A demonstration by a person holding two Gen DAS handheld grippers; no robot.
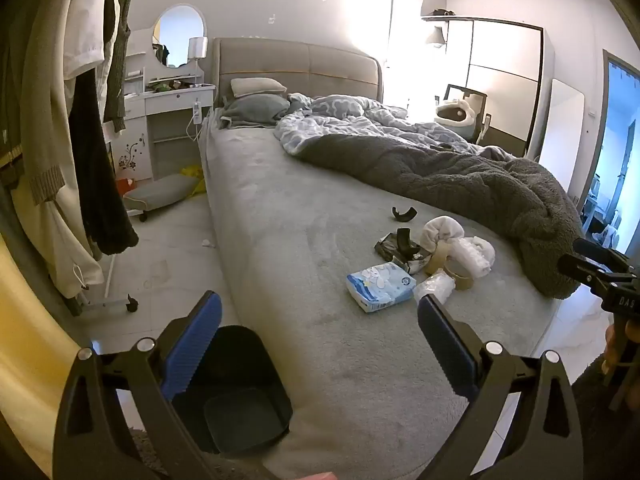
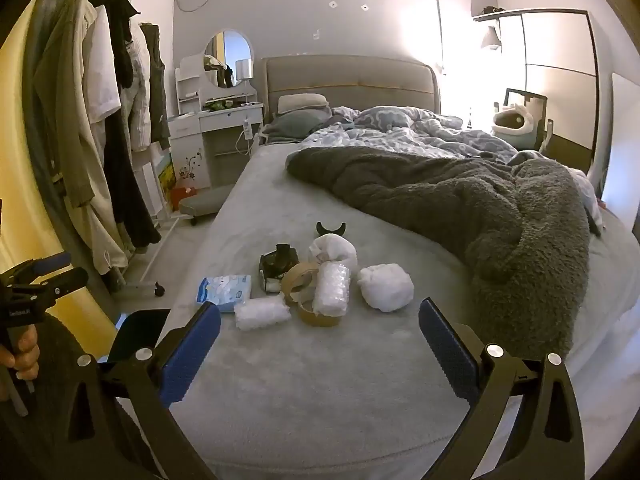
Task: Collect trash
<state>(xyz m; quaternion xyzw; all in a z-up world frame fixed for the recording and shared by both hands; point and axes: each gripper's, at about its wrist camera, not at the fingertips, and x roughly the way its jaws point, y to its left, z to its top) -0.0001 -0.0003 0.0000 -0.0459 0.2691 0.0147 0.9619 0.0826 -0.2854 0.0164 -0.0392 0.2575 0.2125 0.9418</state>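
Both the left hand-held gripper (image 1: 318, 318) and the right hand-held gripper (image 2: 320, 324) stand with jaws wide apart, holding nothing, above the near end of the grey bed (image 2: 320, 392). A black plastic bin (image 1: 240, 384) sits on the floor beside it. Nearest the right gripper lie a crinkled clear-plastic wad (image 2: 262, 313) and a brown tape roll (image 2: 318, 314): probably light, and the wad should crush easily, so pinch it across its middle. Beyond lie a blue-and-white tissue pack (image 2: 224, 288), likely soft and slippery, and a white crumpled ball (image 2: 386, 286).
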